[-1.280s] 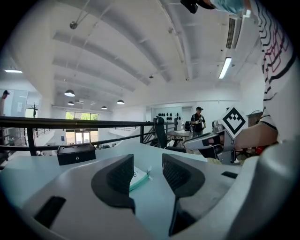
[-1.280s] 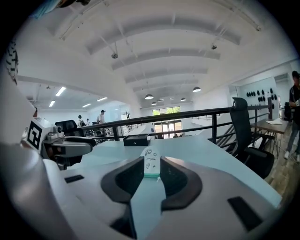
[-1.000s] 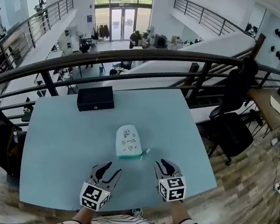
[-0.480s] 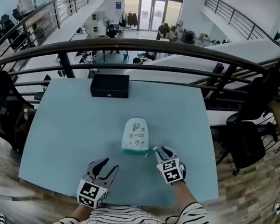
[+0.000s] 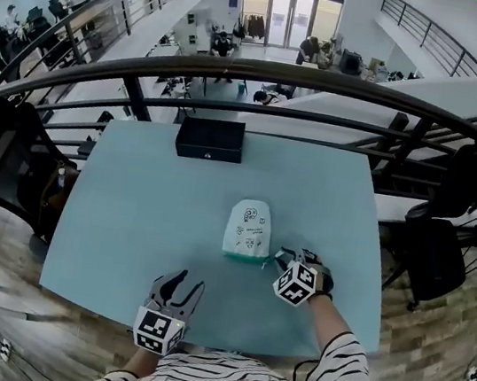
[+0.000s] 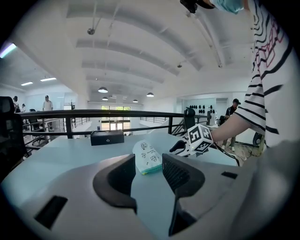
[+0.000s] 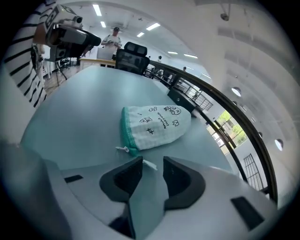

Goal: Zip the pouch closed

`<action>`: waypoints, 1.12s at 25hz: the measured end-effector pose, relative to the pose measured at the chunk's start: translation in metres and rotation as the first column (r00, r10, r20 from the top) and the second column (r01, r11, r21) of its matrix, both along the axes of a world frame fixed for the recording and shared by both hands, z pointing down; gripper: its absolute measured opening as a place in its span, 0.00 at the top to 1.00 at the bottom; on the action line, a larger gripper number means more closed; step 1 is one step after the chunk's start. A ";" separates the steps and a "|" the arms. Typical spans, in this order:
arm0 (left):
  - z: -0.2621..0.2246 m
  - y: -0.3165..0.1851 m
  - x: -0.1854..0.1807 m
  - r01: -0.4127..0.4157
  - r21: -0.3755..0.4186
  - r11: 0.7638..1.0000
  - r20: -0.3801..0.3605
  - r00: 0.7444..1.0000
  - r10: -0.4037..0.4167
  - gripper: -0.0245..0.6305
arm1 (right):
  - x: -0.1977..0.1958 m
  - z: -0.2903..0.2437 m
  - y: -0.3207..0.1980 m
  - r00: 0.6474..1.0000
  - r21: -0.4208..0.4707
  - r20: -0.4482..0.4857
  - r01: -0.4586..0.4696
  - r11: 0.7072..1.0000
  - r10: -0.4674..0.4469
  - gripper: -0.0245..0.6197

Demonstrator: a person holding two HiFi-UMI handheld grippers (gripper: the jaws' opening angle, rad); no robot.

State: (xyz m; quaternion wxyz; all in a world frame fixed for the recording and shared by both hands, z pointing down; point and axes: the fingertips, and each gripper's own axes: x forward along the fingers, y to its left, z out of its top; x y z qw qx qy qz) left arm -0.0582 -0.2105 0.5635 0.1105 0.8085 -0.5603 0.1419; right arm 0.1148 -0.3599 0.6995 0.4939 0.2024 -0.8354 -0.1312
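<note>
A white pouch with small prints and a teal zipper edge lies on the pale blue table, teal end toward me. My right gripper sits low at the pouch's near right corner. In the right gripper view the pouch lies just ahead, its zipper pull sticks out at the teal end, and a small white tab lies at the tips of the right gripper, whose jaws have just been opening and do not press on it. My left gripper stands open and empty near the table's front edge; from its own view the pouch lies beyond the left gripper.
A black box stands at the table's far edge, with a dark railing right behind it. A black office chair is beside the table's left side, another chair to the right.
My right gripper has rolled and come down and inward to the pouch's near right corner. The left gripper has sunk a little. The pouch has stayed in place.
</note>
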 end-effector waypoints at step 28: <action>0.024 -0.019 0.026 -0.119 -0.071 0.990 0.075 0.989 0.124 0.70 | -0.007 -0.013 0.041 0.973 -0.342 0.214 -0.009 0.939 0.087 0.91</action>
